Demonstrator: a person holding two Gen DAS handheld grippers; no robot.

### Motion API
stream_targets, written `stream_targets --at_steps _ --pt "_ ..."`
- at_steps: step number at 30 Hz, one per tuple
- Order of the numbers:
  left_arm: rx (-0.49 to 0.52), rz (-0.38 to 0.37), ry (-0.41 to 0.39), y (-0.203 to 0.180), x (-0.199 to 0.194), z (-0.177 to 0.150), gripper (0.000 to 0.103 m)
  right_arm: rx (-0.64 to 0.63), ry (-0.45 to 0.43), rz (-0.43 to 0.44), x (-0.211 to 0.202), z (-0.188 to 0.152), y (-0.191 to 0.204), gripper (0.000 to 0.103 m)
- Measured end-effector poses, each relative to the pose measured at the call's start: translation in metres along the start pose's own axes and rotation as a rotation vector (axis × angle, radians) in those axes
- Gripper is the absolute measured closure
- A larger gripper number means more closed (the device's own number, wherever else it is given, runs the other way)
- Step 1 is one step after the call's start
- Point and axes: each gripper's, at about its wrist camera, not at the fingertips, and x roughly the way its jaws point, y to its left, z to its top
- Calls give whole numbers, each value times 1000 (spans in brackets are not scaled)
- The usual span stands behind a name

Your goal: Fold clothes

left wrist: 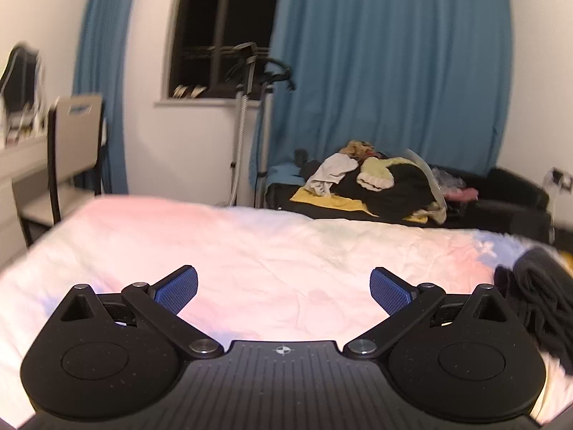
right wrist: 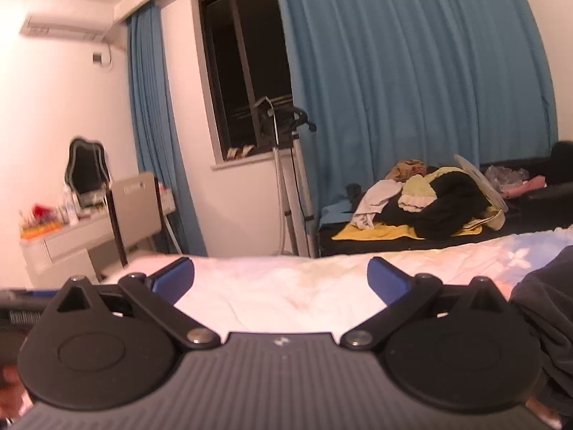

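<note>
Dark garment (left wrist: pixel 540 294) lies crumpled at right edge of bed (left wrist: pixel 250 251), near both tools, unfolded. Left tool (left wrist: pixel 283 288) and right tool (right wrist: pixel 281 279): jaws wide apart, empty, over bare bedding. Unsorted clothes pile (left wrist: pixel 376 182) waits far right, likely next supply.

Left gripper (left wrist: pixel 283 288): jaws spread wide, nothing between them, blue ribbed pads (left wrist: pixel 176 288) angled outward from each other, black linkage arms splayed to either side of the ribbed grey body, pointing somewhat downward. Right gripper (right wrist: pixel 281 279): jaws likewise spread wide and empty, blue pads (right wrist: pixel 388 279) apart and clear of any contact, held closer to level than the left.
</note>
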Motion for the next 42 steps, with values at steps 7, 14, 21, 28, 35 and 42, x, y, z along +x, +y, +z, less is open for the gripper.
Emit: stream_targets --at_steps 7,14,21,28,35,42 --pt "42 91 -37 1 17 -26 0 -38 68 -57 21 -36 -7 0" --pt "13 109 5 5 27 -40 0 -9 93 -73 33 -45 -13 0" --pt "40 84 31 -1 33 -46 0 -49 102 -108 36 -56 -10 0" --pt "61 114 22 -1 34 -54 0 -55 75 -96 30 -56 -9 0" --pt "34 121 13 3 30 -54 0 -57 104 -84 31 -58 -10 0" --pt "33 129 1 -8 25 -60 0 -62 106 -83 30 -58 -10 0"
